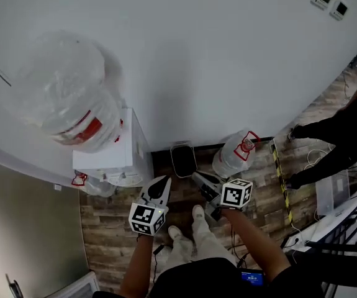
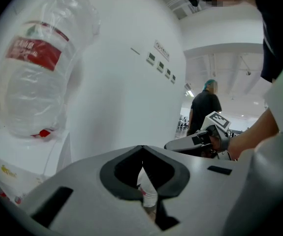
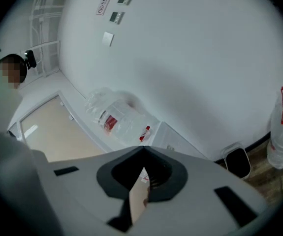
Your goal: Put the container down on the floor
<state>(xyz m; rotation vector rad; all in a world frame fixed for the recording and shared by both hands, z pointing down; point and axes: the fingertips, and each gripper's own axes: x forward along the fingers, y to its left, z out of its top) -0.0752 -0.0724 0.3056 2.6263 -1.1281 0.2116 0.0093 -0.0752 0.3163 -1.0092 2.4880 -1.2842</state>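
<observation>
So, the left gripper [image 1: 163,181] and right gripper [image 1: 197,177] both have their jaws closed together, holding nothing. The water jug [image 1: 234,155] sits on the wood floor [image 1: 116,241] by the wall, right of the dispenser [image 1: 113,157], which carries another bottle [image 1: 72,104].

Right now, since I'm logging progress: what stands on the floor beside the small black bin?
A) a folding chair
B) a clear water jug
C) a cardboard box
B: a clear water jug stands upright on the floor next to the black bin.
</observation>
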